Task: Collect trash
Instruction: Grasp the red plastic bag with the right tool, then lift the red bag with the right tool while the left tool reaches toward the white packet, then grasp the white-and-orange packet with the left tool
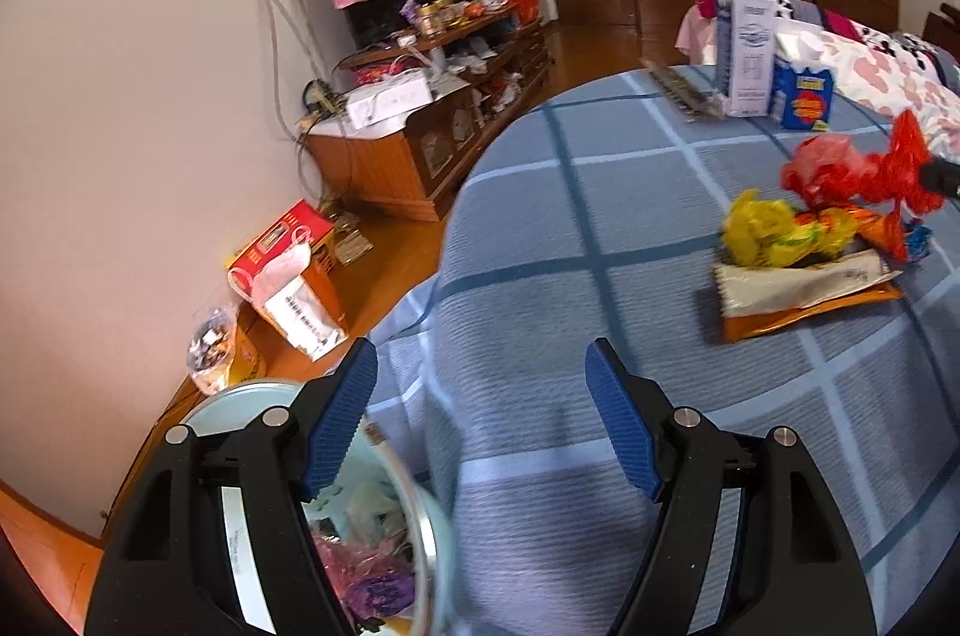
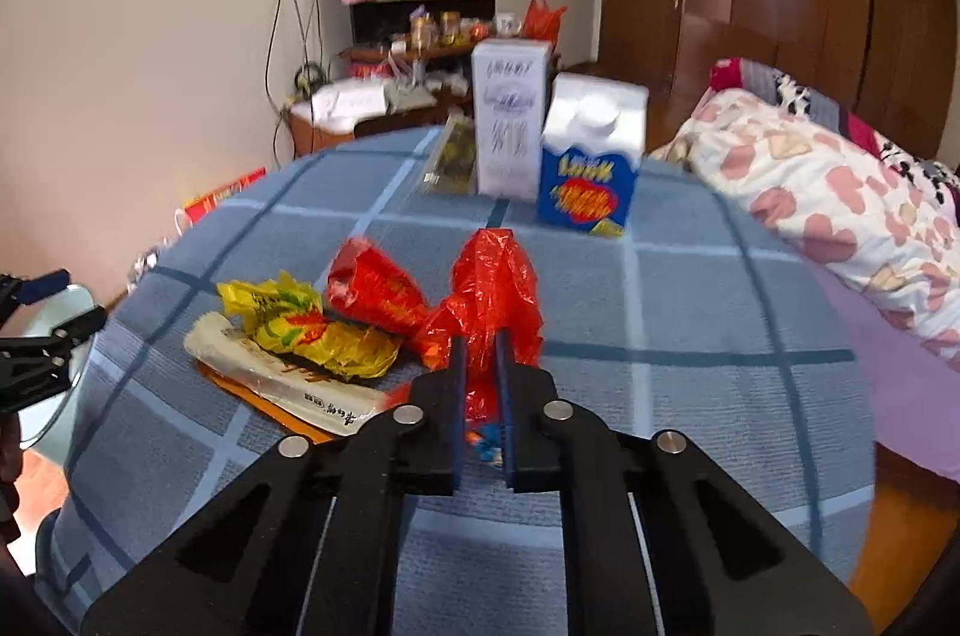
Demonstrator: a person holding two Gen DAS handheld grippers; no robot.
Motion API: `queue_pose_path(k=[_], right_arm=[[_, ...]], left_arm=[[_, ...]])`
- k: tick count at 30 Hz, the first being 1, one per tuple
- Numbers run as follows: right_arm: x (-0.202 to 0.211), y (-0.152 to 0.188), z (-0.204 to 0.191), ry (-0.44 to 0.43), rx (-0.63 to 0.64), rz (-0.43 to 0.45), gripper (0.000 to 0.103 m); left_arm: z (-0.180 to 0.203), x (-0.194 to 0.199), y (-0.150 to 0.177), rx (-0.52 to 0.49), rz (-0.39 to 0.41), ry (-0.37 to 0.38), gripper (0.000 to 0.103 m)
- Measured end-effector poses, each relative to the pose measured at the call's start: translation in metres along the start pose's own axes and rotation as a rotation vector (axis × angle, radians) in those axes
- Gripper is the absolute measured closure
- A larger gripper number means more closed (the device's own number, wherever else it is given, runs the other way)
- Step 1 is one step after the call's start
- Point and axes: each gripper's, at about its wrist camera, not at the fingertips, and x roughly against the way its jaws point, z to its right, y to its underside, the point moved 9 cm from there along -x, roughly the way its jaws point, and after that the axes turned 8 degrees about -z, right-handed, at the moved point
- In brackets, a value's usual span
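A: Why is the right gripper [image 2: 480, 366] sitting so low over the checked blue bedspread [image 2: 690, 288]?

B: It is pinching the red plastic bag [image 2: 495, 276]. The jaws are pressing together on a fold of the film, and the rest of the bag is bunching up above the fingertips. The bag is lying on the bedspread, touching the litter heap beside it.

A: What is making up that heap?

B: A crumpled yellow wrapper [image 2: 300, 321] is resting on a flat white packet [image 2: 282, 381], with an orange packet [image 1: 804, 309] showing from under both. I am judging them all to be trash waiting for collection.

A: And the left gripper [image 1: 483, 408]?

B: Its jaws are standing wide apart with nothing between them. It is hovering at the bed's edge, right over the pale blue trash bin [image 1: 414, 492] on the floor, probably keeping the drop zone in sight.

A: Is the bin holding anything?

B: Yes, pinkish-purple plastic and some pale scraps are lying inside; I cannot tell what exactly.

A: The cartons at the far end?

B: A tall white carton [image 2: 510, 120] and a blue carton [image 2: 591, 183] are standing upright, side by side, well apart from the heap. Whether they are full, nothing is showing.
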Motion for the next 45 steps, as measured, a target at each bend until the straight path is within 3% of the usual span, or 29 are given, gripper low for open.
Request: queue_pose_path(k=[4, 10, 17, 18, 21, 23, 26, 30, 36, 37, 39, 40, 41, 45], right_arm=[[0.030, 0.001, 0.018, 0.014, -0.025, 0.068, 0.094], [0.052, 0.028, 0.051, 0.052, -0.076, 0.091, 0.094], [0.059, 0.056, 0.080, 0.069, -0.125, 0.082, 0.094], [0.059, 0.058, 0.082, 0.069, -0.127, 0.081, 0.094], [0.059, 0.061, 0.084, 0.061, -0.134, 0.083, 0.094], [0.059, 0.062, 0.084, 0.054, -0.137, 0.085, 0.094], [0.059, 0.063, 0.082, 0.046, -0.135, 0.086, 0.094], [0.059, 0.063, 0.077, 0.040, -0.129, 0.087, 0.094], [0.061, 0.061, 0.070, 0.046, -0.118, 0.090, 0.094], [0.061, 0.062, 0.071, 0.054, -0.119, 0.090, 0.094], [0.062, 0.064, 0.075, 0.063, -0.123, 0.089, 0.094], [0.063, 0.065, 0.077, 0.065, -0.127, 0.087, 0.093], [0.064, 0.066, 0.080, 0.069, -0.130, 0.086, 0.093], [0.064, 0.069, 0.083, 0.072, -0.134, 0.084, 0.093]], left_arm=[[0.026, 0.005, -0.009, -0.047, 0.020, 0.041, 0.032], [0.084, 0.008, -0.021, -0.144, 0.049, 0.118, 0.032], [0.126, -0.018, -0.023, -0.229, -0.012, 0.183, 0.035], [0.130, -0.018, -0.023, -0.253, -0.012, 0.190, 0.038], [0.141, -0.016, -0.019, -0.310, -0.012, 0.206, 0.063], [0.147, -0.013, -0.014, -0.356, -0.011, 0.223, 0.095], [0.151, -0.006, -0.007, -0.402, 0.002, 0.227, 0.103], [0.149, 0.005, -0.001, -0.443, 0.032, 0.224, 0.103], [0.130, 0.016, -0.005, -0.394, 0.058, 0.234, 0.102], [0.126, 0.014, -0.007, -0.366, 0.052, 0.235, 0.098], [0.120, 0.010, -0.012, -0.312, 0.042, 0.243, 0.069], [0.118, 0.009, -0.014, -0.293, 0.044, 0.244, 0.044], [0.119, 0.007, -0.017, -0.287, 0.049, 0.237, 0.037], [0.136, -0.012, -0.020, -0.317, -0.001, 0.282, 0.038]])
